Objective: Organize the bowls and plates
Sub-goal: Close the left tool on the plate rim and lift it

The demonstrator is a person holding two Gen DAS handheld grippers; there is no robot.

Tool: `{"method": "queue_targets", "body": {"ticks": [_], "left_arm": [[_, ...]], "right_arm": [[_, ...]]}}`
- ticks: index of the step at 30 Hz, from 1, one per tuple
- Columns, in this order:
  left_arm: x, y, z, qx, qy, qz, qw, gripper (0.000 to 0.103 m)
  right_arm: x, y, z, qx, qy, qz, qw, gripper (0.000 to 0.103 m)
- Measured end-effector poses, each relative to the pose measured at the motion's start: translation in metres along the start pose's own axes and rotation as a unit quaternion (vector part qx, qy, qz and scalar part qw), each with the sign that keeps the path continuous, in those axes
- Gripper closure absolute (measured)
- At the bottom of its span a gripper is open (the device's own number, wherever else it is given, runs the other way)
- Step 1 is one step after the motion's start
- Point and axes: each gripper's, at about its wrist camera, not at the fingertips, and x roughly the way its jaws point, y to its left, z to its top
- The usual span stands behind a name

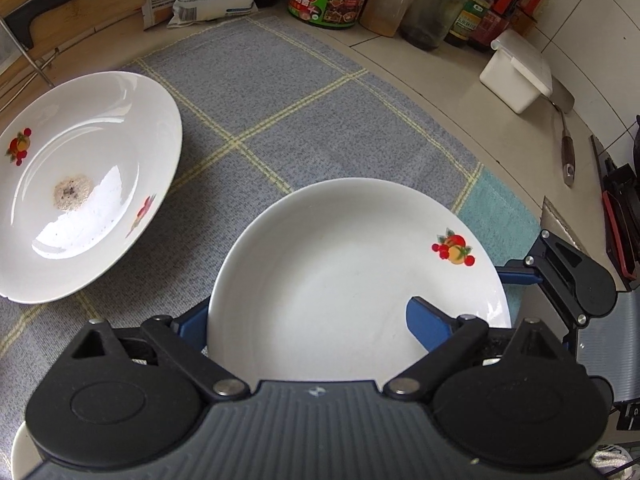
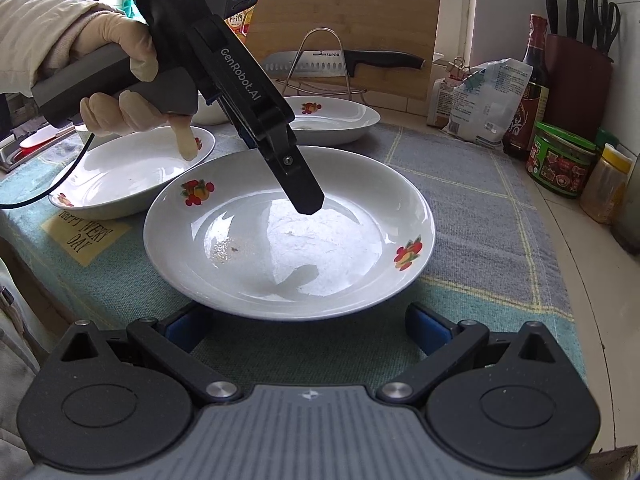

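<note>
Left gripper point(image 1: 306, 306) is hanging steeply over the nearest plate point(image 1: 340, 260), jaws standing wide apart: one blue finger point(image 1: 428, 328) is over the plate's well, the other is dipping behind the rim, and neither pad seems to be pressing. The plate is lying flat on the checked cloth mat point(image 1: 320, 112), so this looks like the reach-and-straddle step before a pick. The next move is calling for a clean pinch on that thin, sloping rim; glazed white ceramic like this is looking slick and glossy, fruit decals on the lip. A second plate point(image 1: 92, 184), same round shallow shape, is sitting well apart, showing a speckled residue. Right gripper point(image 2: 302, 314) is waiting just short of the plate, fingers spread, nothing in them
</note>
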Motion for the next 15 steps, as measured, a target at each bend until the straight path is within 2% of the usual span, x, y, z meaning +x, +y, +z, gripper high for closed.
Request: {"method": "queue_targets", "body": {"ticks": [8, 15], "left_arm": [[0.0039, 0.0054, 0.0069, -0.001, 0.029, -0.011, 0.9995, 0.011], [0.0053, 0.0034, 0.0081, 0.01, 0.036, -0.01, 0.9993, 0.011]], "right_arm": [[0.0021, -0.0041, 0.0036, -0.018, 0.004, 0.023, 1.0, 0.0], [0.0057, -0.0072, 0.0093, -0.03, 0.015, 0.039, 0.999, 0.0]]}}
